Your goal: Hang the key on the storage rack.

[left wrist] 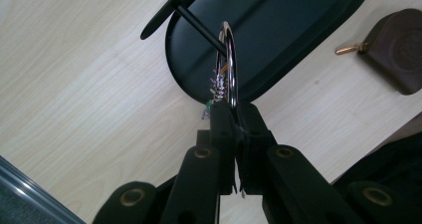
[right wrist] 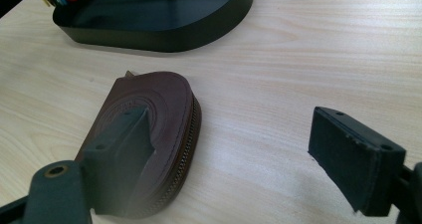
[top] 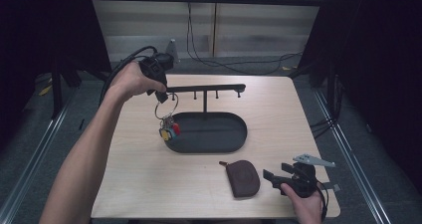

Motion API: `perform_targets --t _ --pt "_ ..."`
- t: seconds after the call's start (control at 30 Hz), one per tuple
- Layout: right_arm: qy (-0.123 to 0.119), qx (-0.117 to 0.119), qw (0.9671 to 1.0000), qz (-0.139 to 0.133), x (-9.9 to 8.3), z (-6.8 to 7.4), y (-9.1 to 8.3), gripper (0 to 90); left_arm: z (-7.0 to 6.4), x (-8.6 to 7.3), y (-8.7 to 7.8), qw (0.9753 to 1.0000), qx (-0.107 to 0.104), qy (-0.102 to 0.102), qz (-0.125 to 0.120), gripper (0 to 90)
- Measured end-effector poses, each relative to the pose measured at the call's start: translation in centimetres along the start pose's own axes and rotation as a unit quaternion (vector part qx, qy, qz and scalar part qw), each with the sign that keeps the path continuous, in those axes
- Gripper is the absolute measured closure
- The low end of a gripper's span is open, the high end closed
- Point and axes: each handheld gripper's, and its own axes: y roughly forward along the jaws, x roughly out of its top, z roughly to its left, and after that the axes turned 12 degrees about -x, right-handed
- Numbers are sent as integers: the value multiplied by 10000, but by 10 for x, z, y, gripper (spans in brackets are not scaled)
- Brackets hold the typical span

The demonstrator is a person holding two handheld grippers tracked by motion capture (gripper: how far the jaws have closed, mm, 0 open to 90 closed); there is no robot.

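A light wooden table [top: 139,184] seen from above, with a person's forearms coming in from the near edge. The left gripper [top: 161,95], held up at the far left of the table, has its two black jaws pressed together on a large silver key ring [left wrist: 227,59]. The ring is a thin, shiny metal loop, and it hangs down from the jaws just in front of the left end of a black hanger bar [top: 206,88], a slim horizontal rail with small pegs on a single post. In the left gripper view the ring appears to pass around one thin black peg [left wrist: 199,31], though whether it rests on it cannot be told. From the bottom of the ring dangles a cluster of small tags [top: 169,129] in red, yellow and green, hanging above the left rim of an oval black tray [top: 234,134] that forms the stand's base. The right gripper [top: 278,176] sits low at the near right edge of the table, its jaws spread wide and holding nothing. Just beside it, on the tabletop, lies a dark brown zipped leather pouch [right wrist: 149,134] with a rounded end.
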Motion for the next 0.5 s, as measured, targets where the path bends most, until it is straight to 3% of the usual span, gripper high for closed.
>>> perform_targets --t 0.23,0.4,0.5 --pt "-14 -15 10000 23 0 0 1 171 5 0 3 10000 -4 -73 -65 876" --pt "-36 2 10000 13 0 1 0 171 10 3 15 9996 -79 -219 -168 876" --pt "-15 6 10000 9 0 0 0 171 13 4 15 9996 7 -197 -187 871"
